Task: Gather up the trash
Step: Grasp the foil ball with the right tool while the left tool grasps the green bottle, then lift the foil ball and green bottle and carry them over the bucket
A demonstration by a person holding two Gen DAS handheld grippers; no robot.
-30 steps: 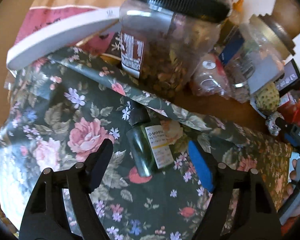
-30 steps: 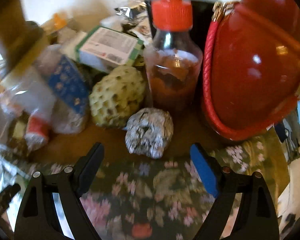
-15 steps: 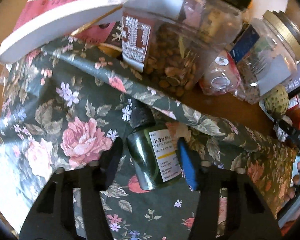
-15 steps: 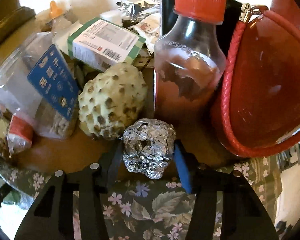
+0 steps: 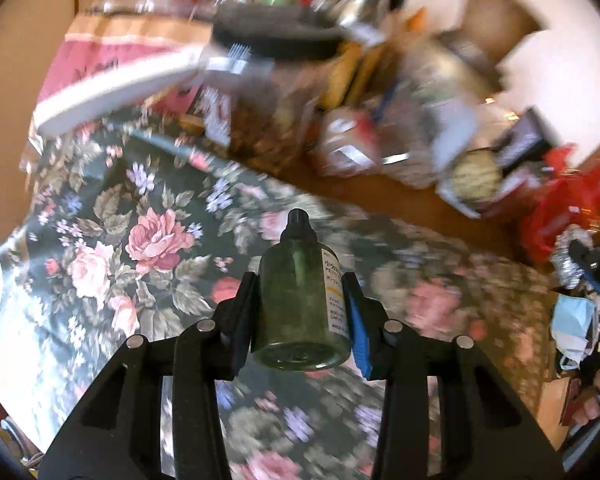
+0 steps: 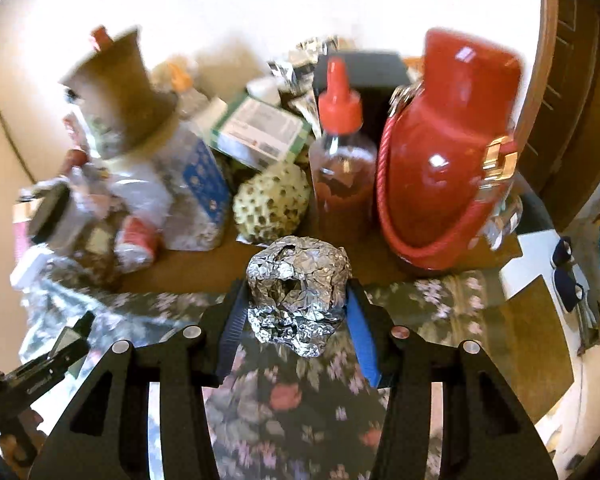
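A small dark green bottle (image 5: 296,300) with a black cap and a white label sits between the pads of my left gripper (image 5: 300,280), held above the floral cloth (image 5: 152,240); the jaws are still closing on it. My right gripper (image 6: 297,292) is shut on a crumpled ball of aluminium foil (image 6: 298,280), raised off the table's wooden top (image 6: 204,268). In the left wrist view, the foil ball (image 5: 572,256) and the right gripper show at the right edge. The left gripper's body (image 6: 32,376) shows at the lower left of the right wrist view.
Behind the foil stand a sauce bottle with a red cap (image 6: 342,168), a glossy red bag (image 6: 448,168), a scaly custard apple (image 6: 272,202), a green-edged box (image 6: 260,132) and plastic jars (image 6: 196,184). A white sandal (image 5: 116,88) lies at the cloth's far left. A face mask (image 5: 572,324) lies at the right.
Both grippers have shut on their objects and risen: the green bottle has left the cloth in the left one, the foil ball has left the table in the right one. Both views are blurred by motion.
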